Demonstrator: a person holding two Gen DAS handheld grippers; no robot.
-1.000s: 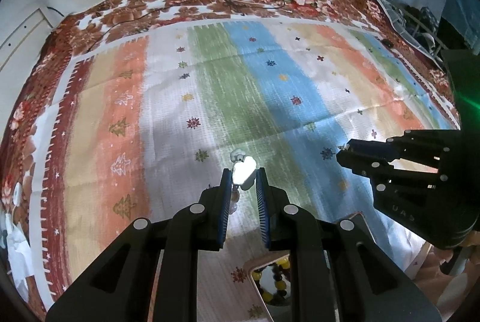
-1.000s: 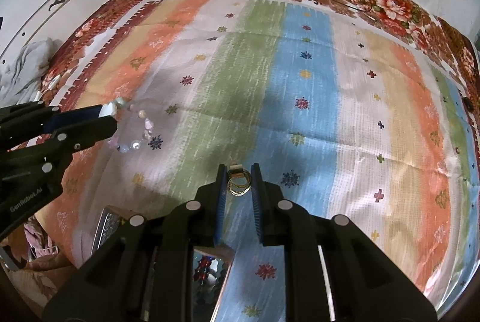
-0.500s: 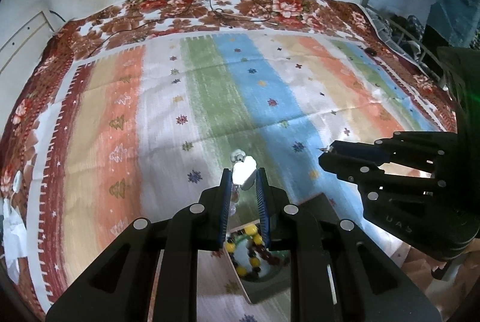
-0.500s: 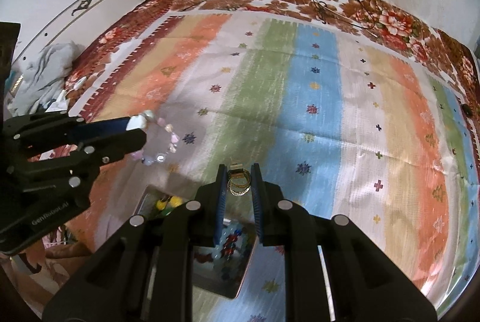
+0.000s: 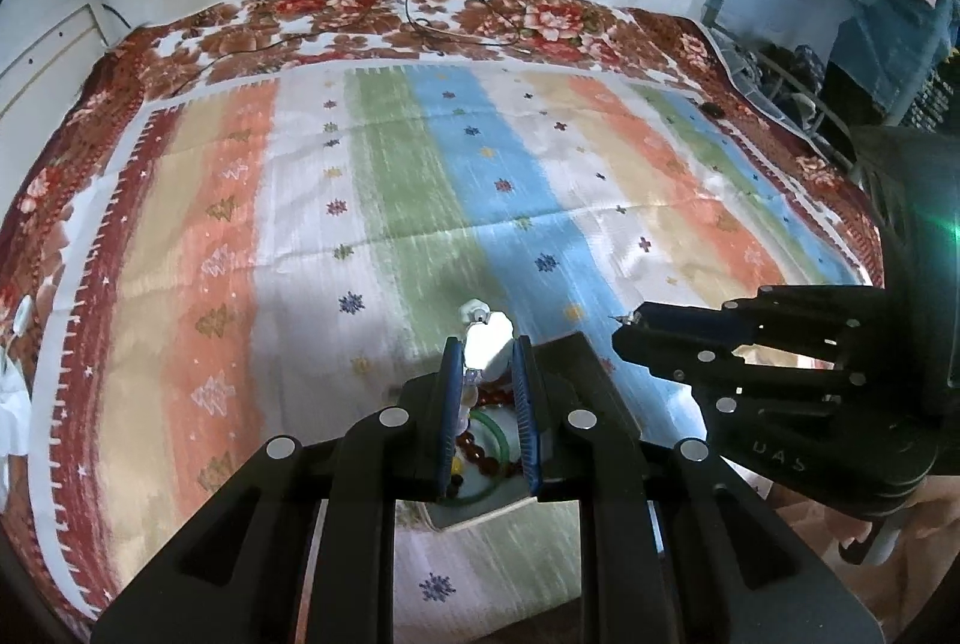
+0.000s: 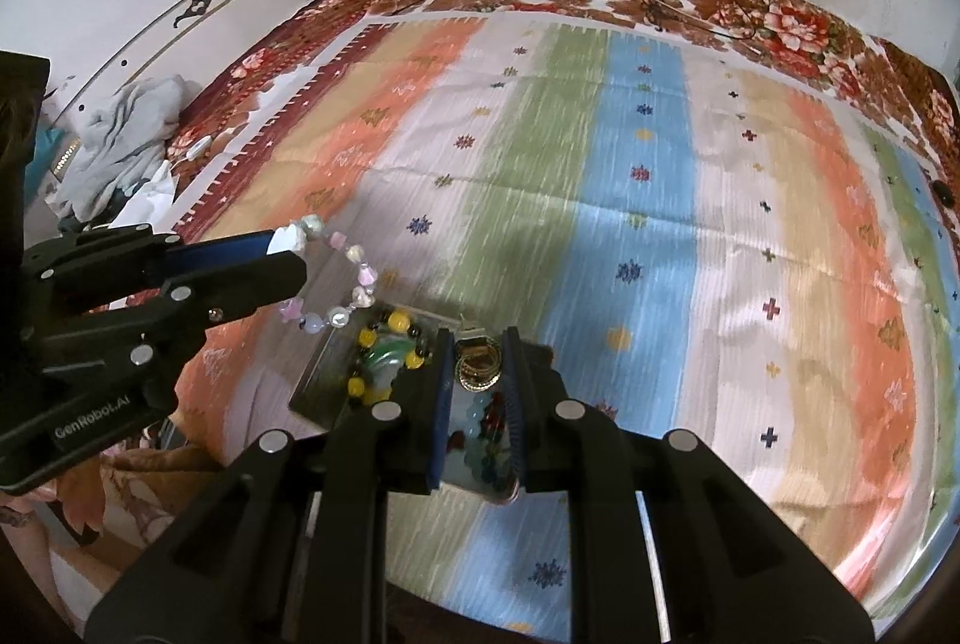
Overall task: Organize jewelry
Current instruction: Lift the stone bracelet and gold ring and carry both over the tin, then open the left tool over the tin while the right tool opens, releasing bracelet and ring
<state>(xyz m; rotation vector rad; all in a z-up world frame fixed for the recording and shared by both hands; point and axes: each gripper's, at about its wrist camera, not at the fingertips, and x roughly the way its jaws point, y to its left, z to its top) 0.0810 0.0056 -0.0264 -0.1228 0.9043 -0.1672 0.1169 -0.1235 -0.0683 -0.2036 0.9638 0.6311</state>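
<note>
My left gripper [image 5: 485,344] is shut on a pale bead bracelet [image 5: 487,338]; in the right wrist view the bracelet [image 6: 351,284] hangs as a loop of pink and white beads from the left gripper [image 6: 288,248]. My right gripper [image 6: 477,344] is shut on a bunch of thin gold bangles [image 6: 477,365]; it also shows in the left wrist view [image 5: 624,326]. Below both grippers lies a jewelry box [image 6: 318,386] holding a yellow and dark bead bracelet [image 6: 384,350], a green bangle [image 5: 501,428] and red beads [image 5: 480,458].
A striped bedspread [image 5: 420,200] with a red floral border covers the bed. Black cables [image 5: 414,2] trail from the wall onto the far edge. Crumpled clothes [image 6: 120,134] lie off the bed's left side. A blue shelf unit [image 5: 840,14] stands at the right.
Both grippers have drawn back toward the near edge of the bed, carrying their jewelry. The jewelry box has come further into view beneath them.
</note>
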